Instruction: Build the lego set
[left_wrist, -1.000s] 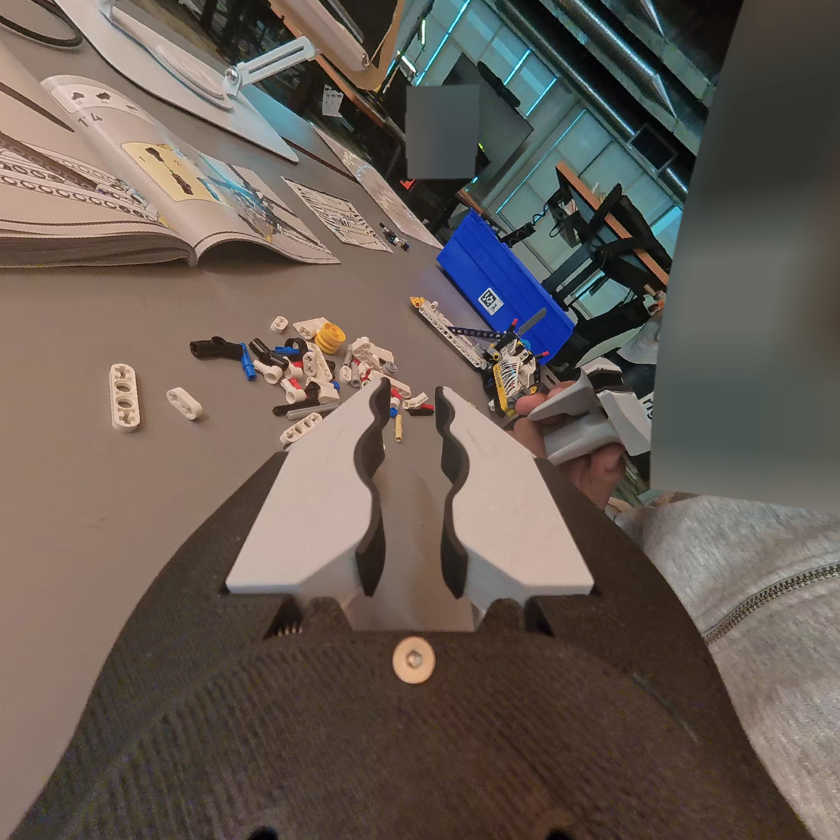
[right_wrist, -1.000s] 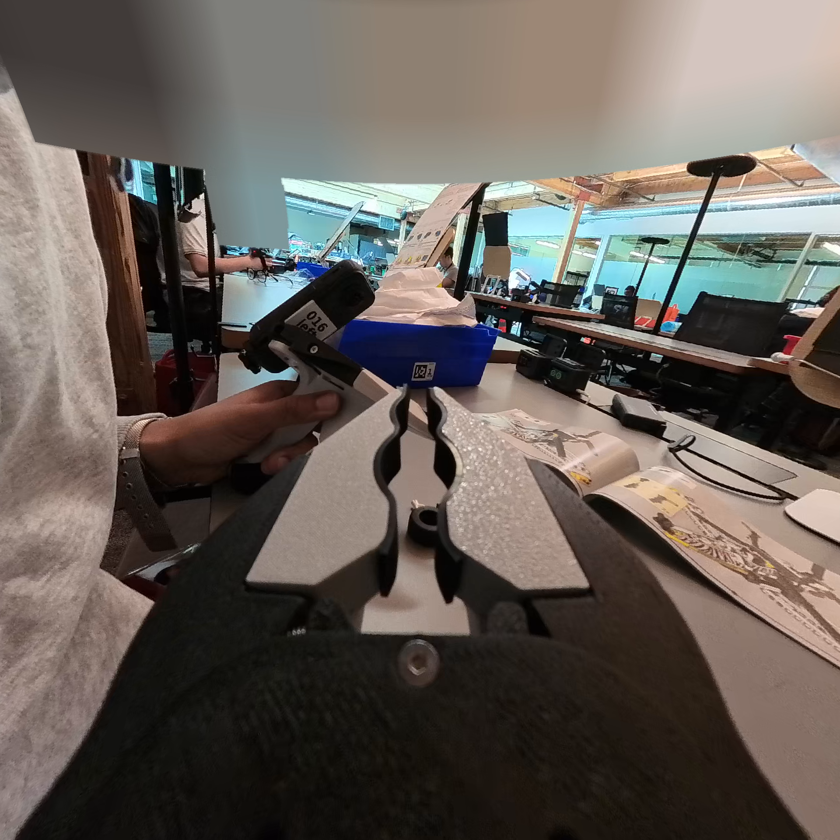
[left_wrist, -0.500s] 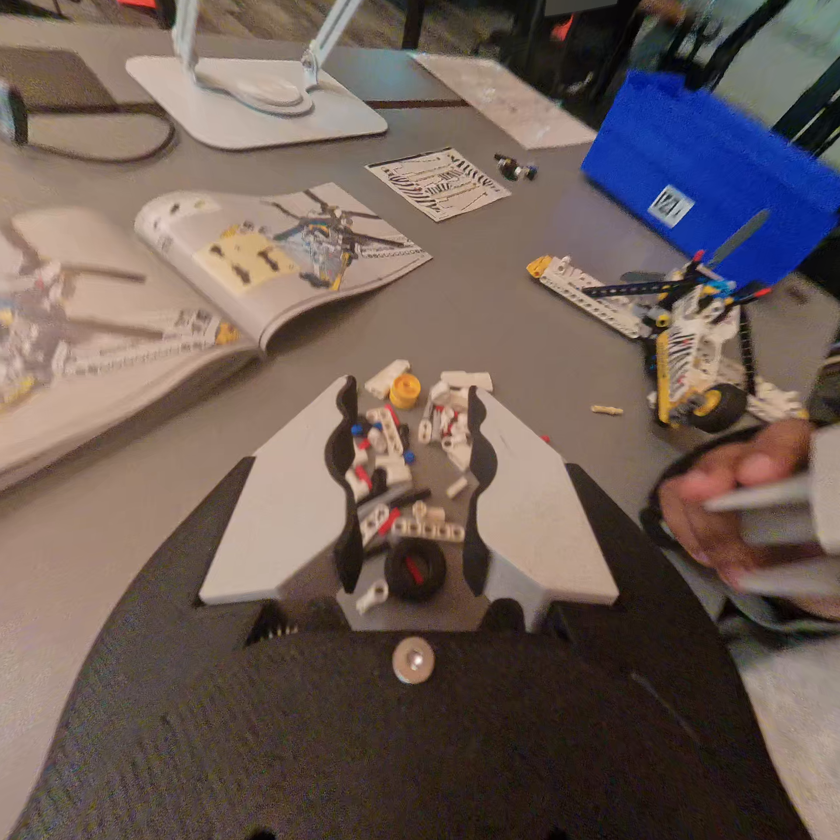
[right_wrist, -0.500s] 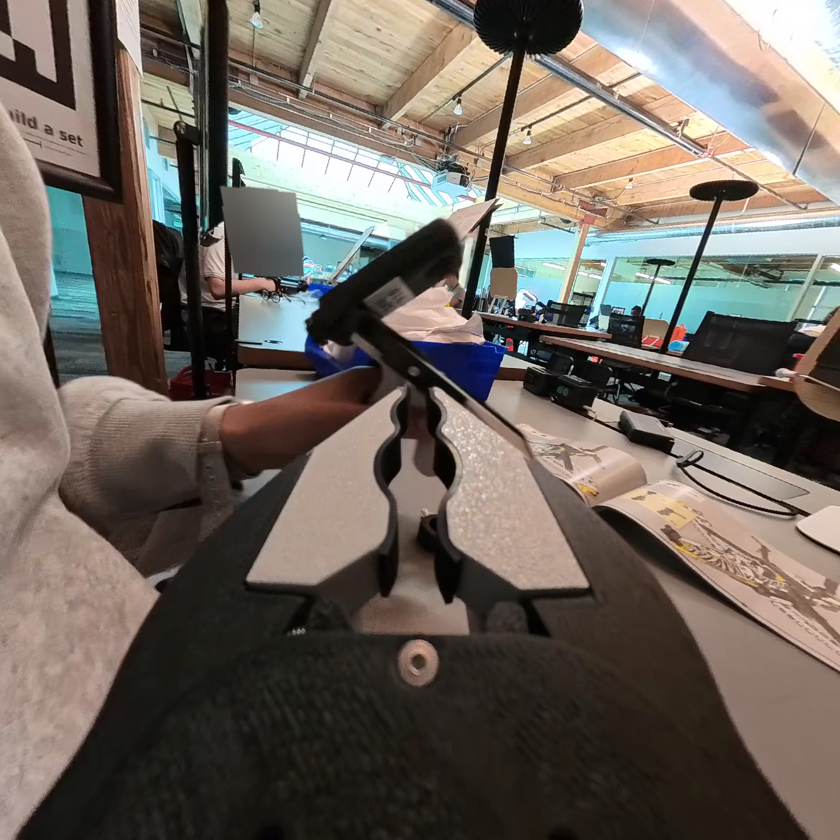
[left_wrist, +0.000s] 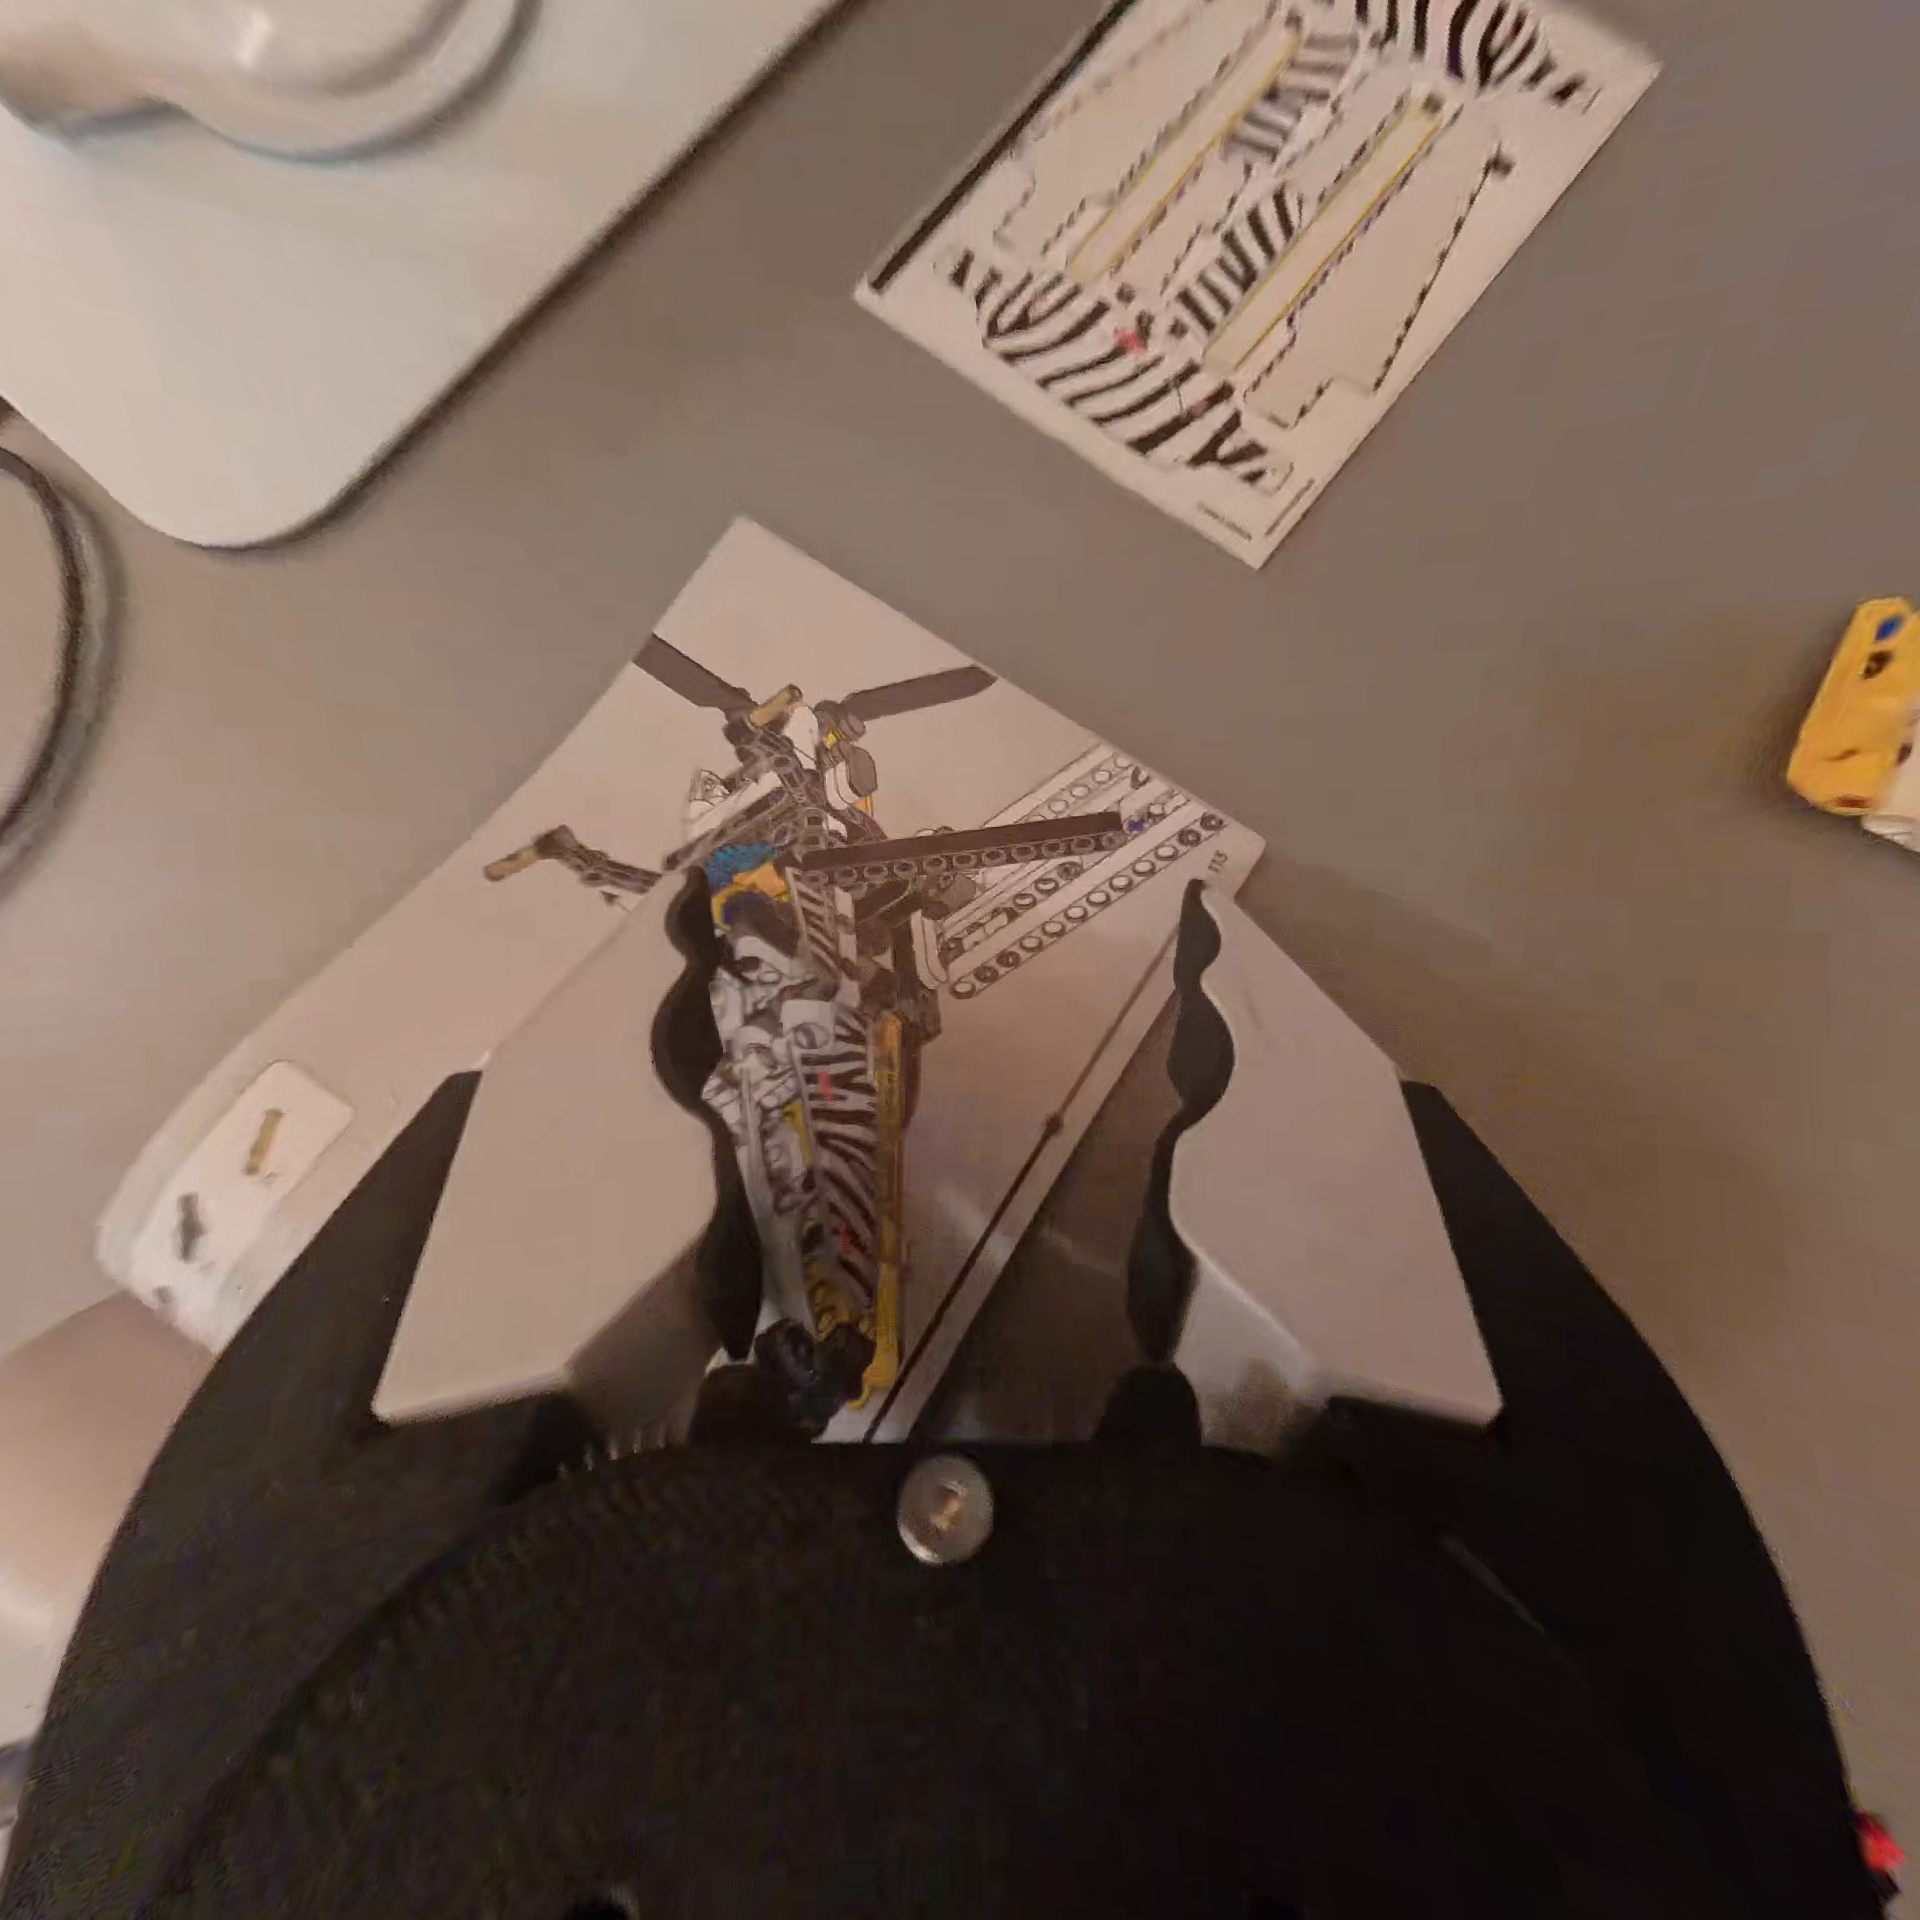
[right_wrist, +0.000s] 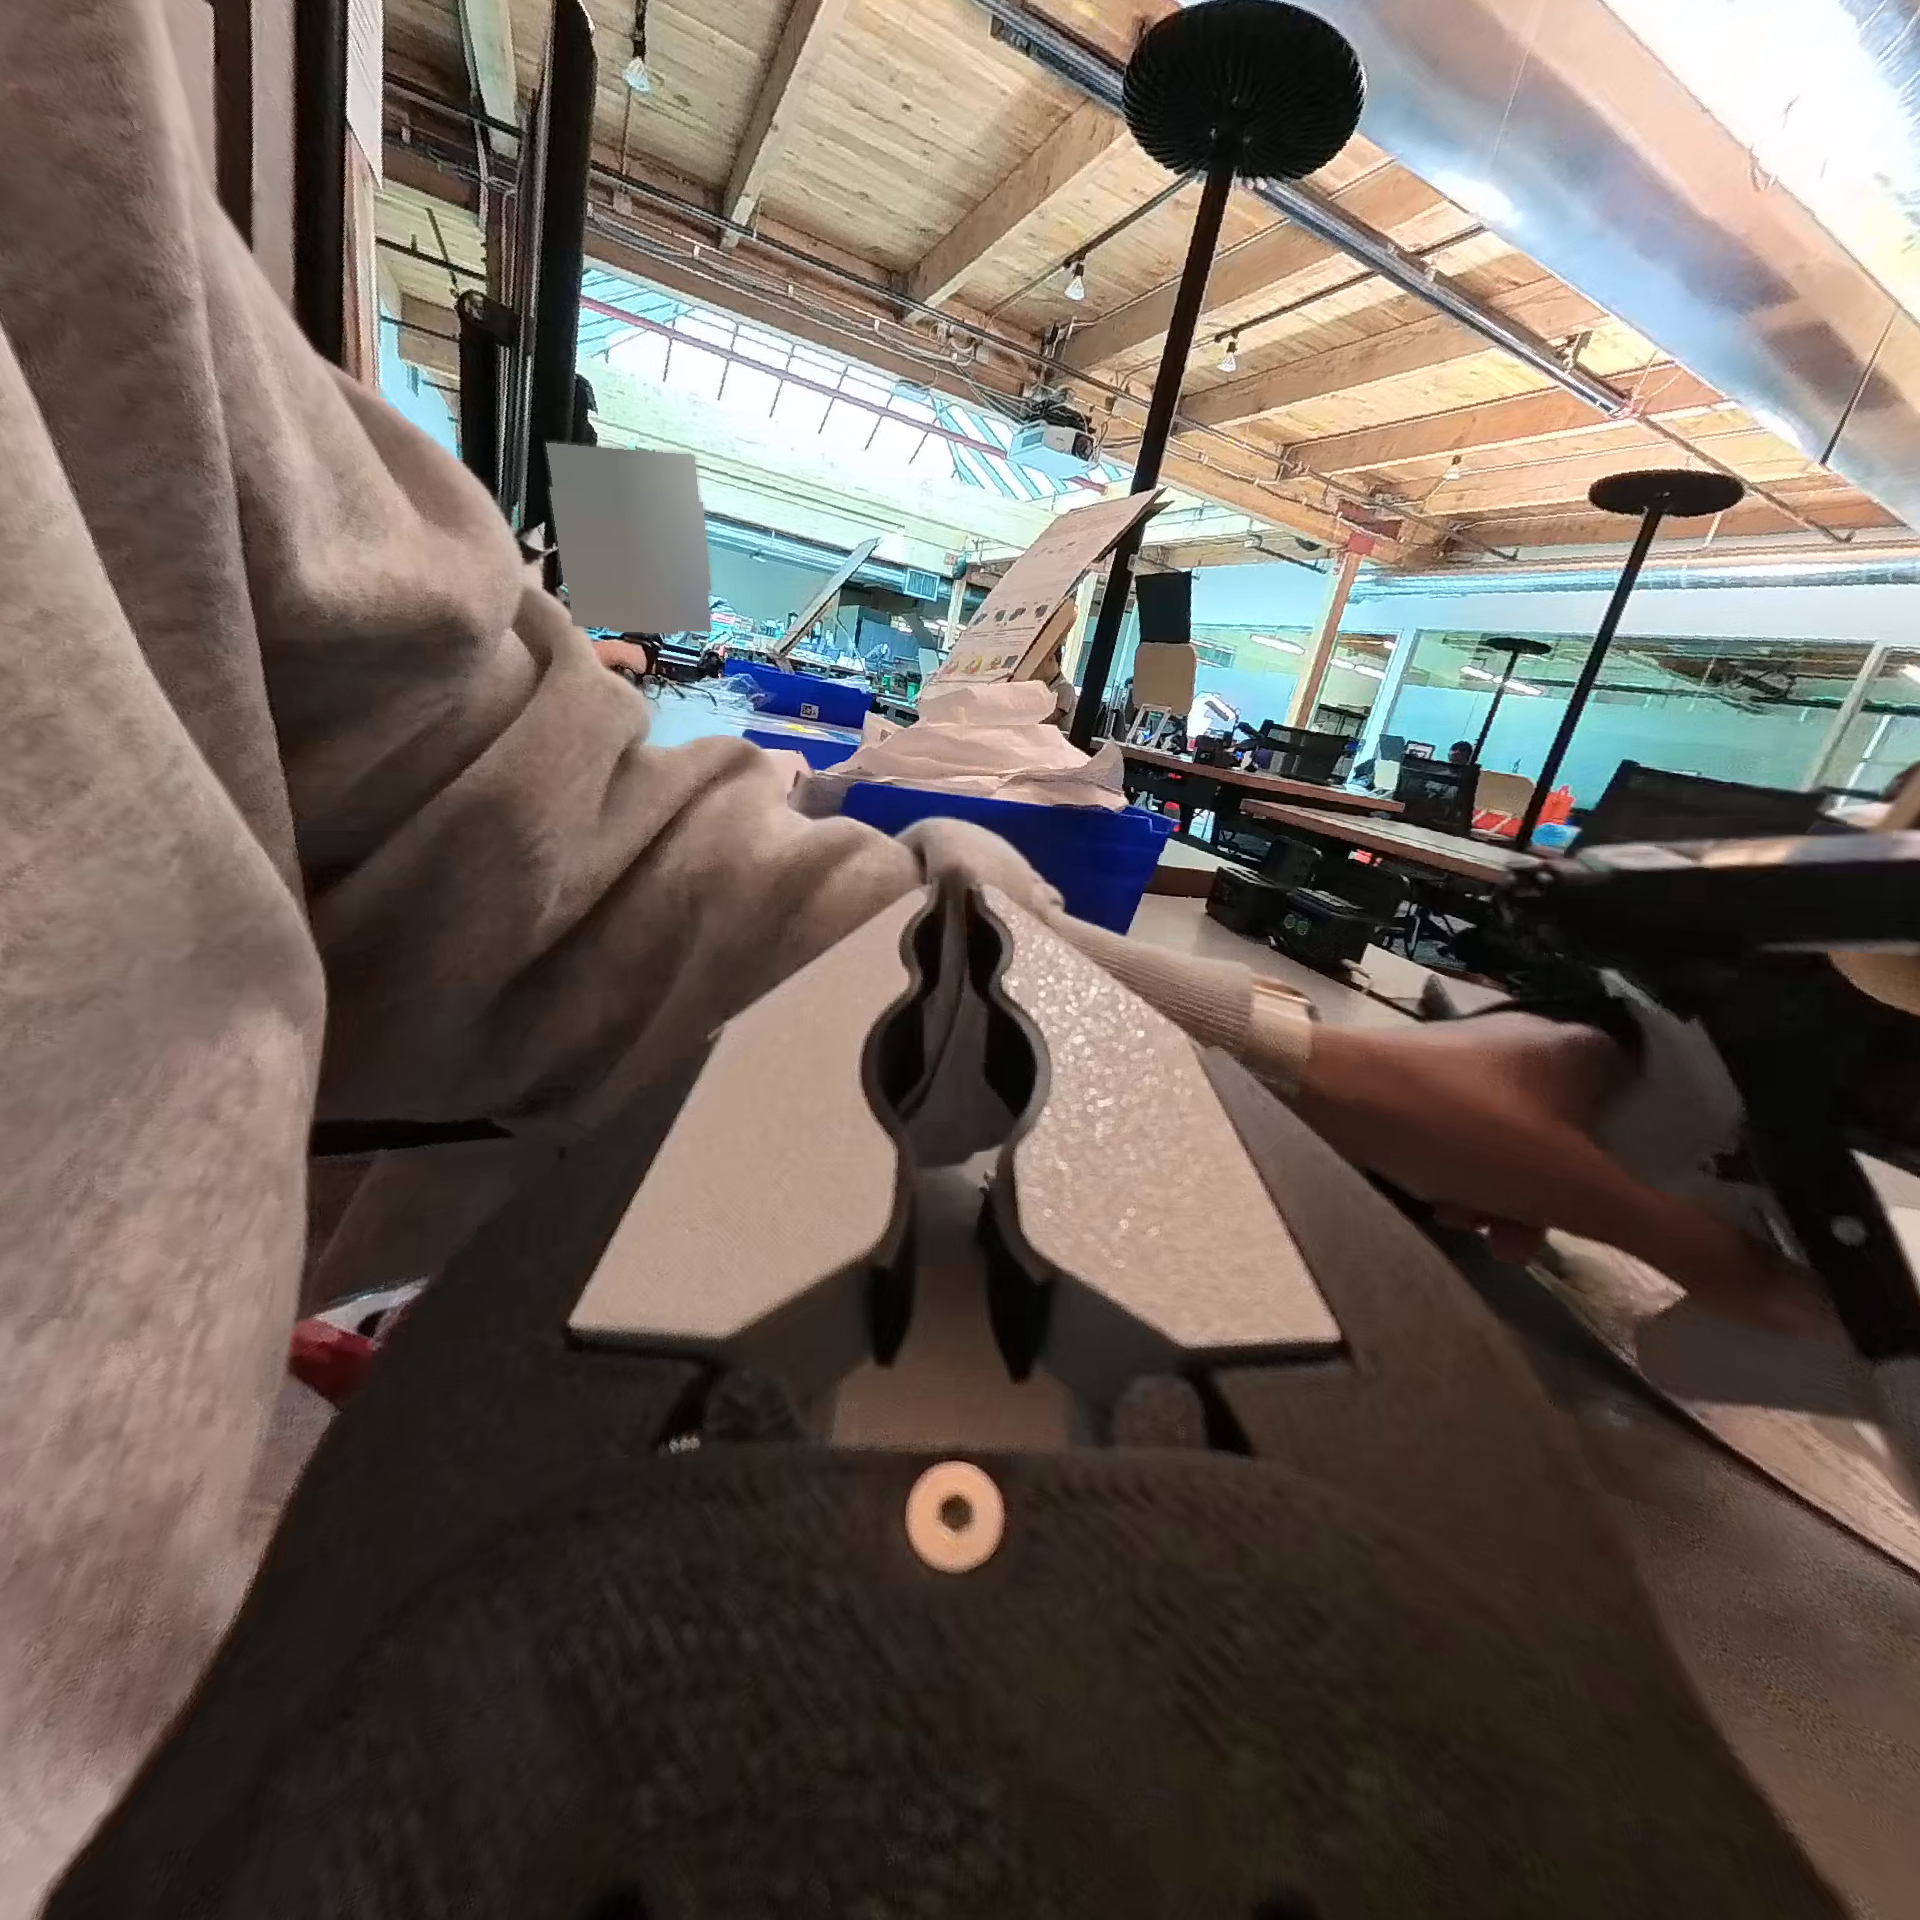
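My left gripper (left_wrist: 940, 899) is open wide and empty. It points straight down at the open instruction booklet (left_wrist: 831, 623), over a page with a printed helicopter picture. A yellow lego part (left_wrist: 1860, 717) lies at the right edge of the left wrist view. My right gripper (right_wrist: 956, 904) is shut with its fingertips touching and nothing visible between them. It points level across the room. A grey sleeve (right_wrist: 520, 831) and a hand (right_wrist: 1507, 1122) holding the left gripper's handle reach across in front of it.
A black-and-white striped sticker sheet (left_wrist: 1247, 260) lies on the grey table beyond the booklet. A white lamp base (left_wrist: 260, 260) and a black cable (left_wrist: 62, 644) are at the far left. A blue bin (right_wrist: 1039, 842) with white paper stands behind the sleeve. Across from one pair of fingers to the other is roughly 35 centimeters.
My left gripper has swung from the pile of loose parts to above the booklet, tipped downward and opened wider. My right gripper's fingers have closed. The left arm has stretched across the right view.
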